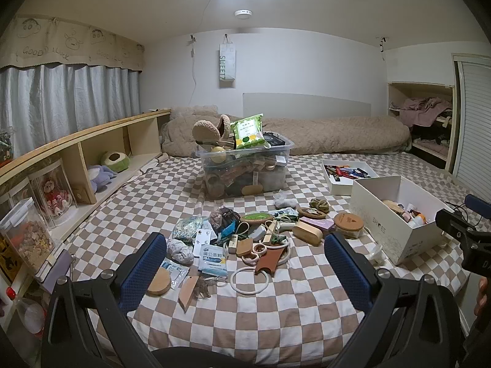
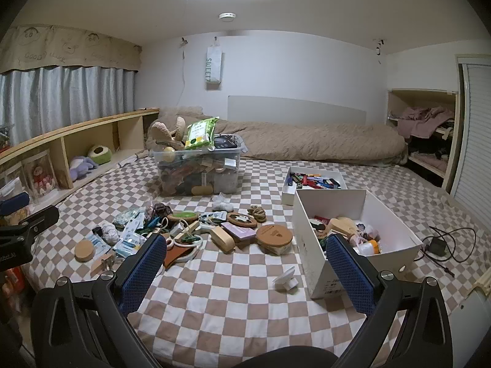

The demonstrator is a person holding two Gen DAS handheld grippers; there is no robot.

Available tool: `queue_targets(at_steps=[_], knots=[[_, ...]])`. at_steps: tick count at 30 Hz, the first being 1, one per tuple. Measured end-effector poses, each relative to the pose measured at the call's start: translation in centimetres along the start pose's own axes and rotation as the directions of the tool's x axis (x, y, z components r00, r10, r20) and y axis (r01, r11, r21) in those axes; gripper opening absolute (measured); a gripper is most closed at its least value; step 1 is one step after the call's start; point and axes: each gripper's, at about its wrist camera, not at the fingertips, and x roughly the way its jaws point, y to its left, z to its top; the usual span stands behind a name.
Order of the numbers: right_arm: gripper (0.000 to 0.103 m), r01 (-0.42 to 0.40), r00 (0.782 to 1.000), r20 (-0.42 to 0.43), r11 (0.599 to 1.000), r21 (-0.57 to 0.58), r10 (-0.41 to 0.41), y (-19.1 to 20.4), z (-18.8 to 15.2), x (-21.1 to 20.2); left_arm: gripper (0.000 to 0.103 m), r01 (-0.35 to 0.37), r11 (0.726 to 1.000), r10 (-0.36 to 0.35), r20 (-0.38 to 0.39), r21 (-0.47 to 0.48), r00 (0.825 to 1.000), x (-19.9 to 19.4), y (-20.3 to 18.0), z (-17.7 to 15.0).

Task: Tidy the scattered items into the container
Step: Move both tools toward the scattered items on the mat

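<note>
A pile of small scattered items (image 1: 245, 239) lies on the checkered bed: wooden lids, white rings, packets, clips, a round lidded jar (image 1: 348, 224). It also shows in the right wrist view (image 2: 184, 233). A white shoe box (image 1: 396, 217) (image 2: 362, 242), partly filled, stands right of the pile. My left gripper (image 1: 245, 266) is open and empty, held above the near side of the pile. My right gripper (image 2: 245, 263) is open and empty, between the pile and the box. A small white object (image 2: 285, 280) lies just ahead of it.
A full clear plastic bin (image 1: 245, 168) stands behind the pile. A shallow white box lid (image 1: 346, 173) holds pens. A rolled beige blanket (image 1: 337, 135) lies at the far end. A wooden shelf (image 1: 86, 150) runs along the left. A charger and cable (image 2: 438, 245) lie at right.
</note>
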Motion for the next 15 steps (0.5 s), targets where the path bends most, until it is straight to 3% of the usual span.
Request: queue_targets(at_steps=[15], knots=[[0.103,0.003,1.000,-0.009,1.000,-0.006,-0.003,0.07,-0.01,0.33,0.103,0.000,1.000,0.000,-0.010,-0.007,1.000,0.29,0.33,-0.26]])
